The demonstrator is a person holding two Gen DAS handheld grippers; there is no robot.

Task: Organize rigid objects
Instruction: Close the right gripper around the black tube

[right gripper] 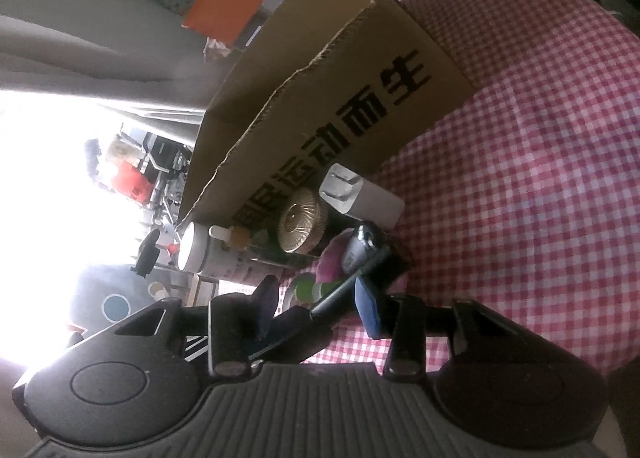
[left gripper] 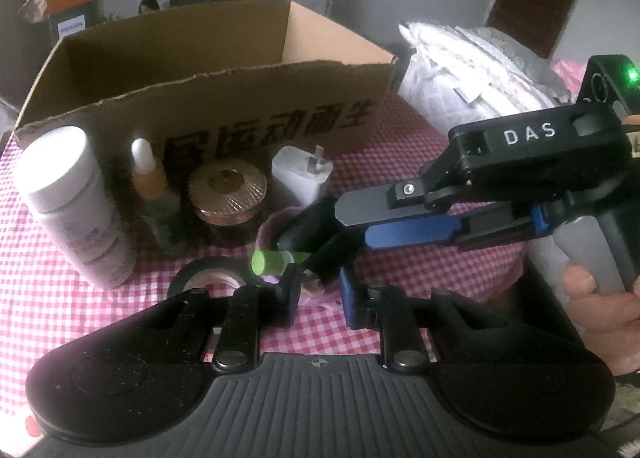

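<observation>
Left wrist view: in front of the box (left gripper: 208,97), the right gripper (left gripper: 320,234) clamps a dark bottle (left gripper: 308,234); the left gripper (left gripper: 320,290) hangs apart. Right wrist view: the bottle (right gripper: 362,254) sits tilted between the pads and could slip, toppling the jar (right gripper: 300,223).

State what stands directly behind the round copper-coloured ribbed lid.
Behind the copper-coloured ribbed lid stands the brown cardboard box, its printed front wall facing us. The lettering's lower edge is hidden by the lid.
</observation>
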